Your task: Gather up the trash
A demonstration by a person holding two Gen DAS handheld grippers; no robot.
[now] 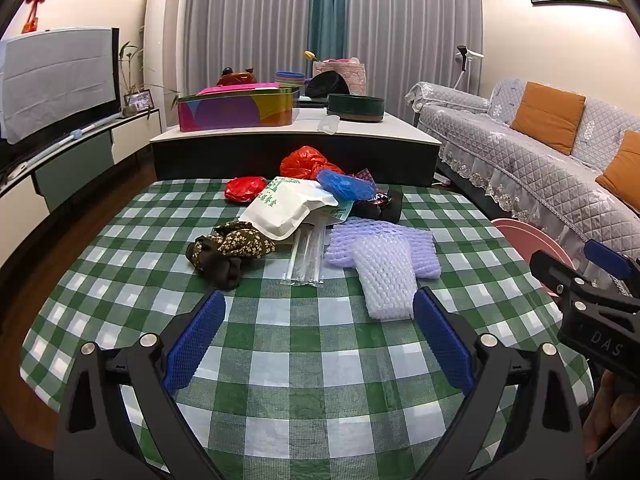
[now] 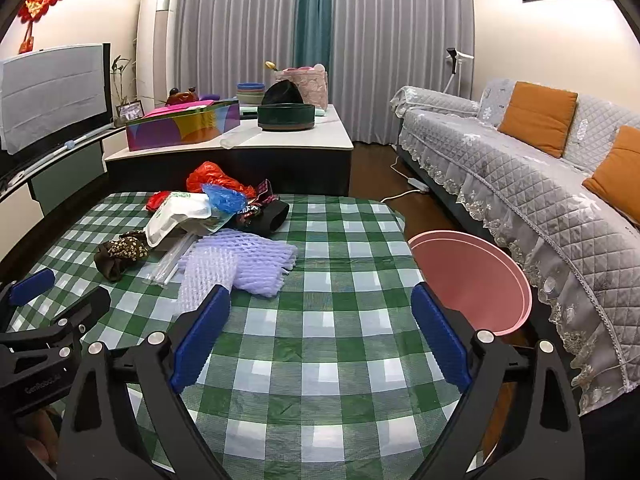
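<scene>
Both claws are spread wide and hold nothing. The left claw point(image 1: 318, 328) hangs over the green-and-white checked table point(image 1: 304, 360), just short of the white foam fruit net point(image 1: 386, 276). The right claw point(image 2: 320, 326) hangs over the same table beside the round pink plastic bin point(image 2: 480, 280). Beyond the net lie the lavender foam sleeve point(image 1: 380, 240), clear straw packet point(image 1: 308, 256), white paper bag point(image 1: 286, 208), brown floral cloth point(image 1: 228, 250), blue plastic bag point(image 1: 344, 184) and red plastic bags point(image 1: 304, 162).

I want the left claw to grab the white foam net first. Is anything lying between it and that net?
Nothing visible does. The left claw hangs open above bare checkered tablecloth, and the white foam net is the nearest piece of trash, just ahead near the right finger. Its far end overlaps the purple foam net.
</scene>
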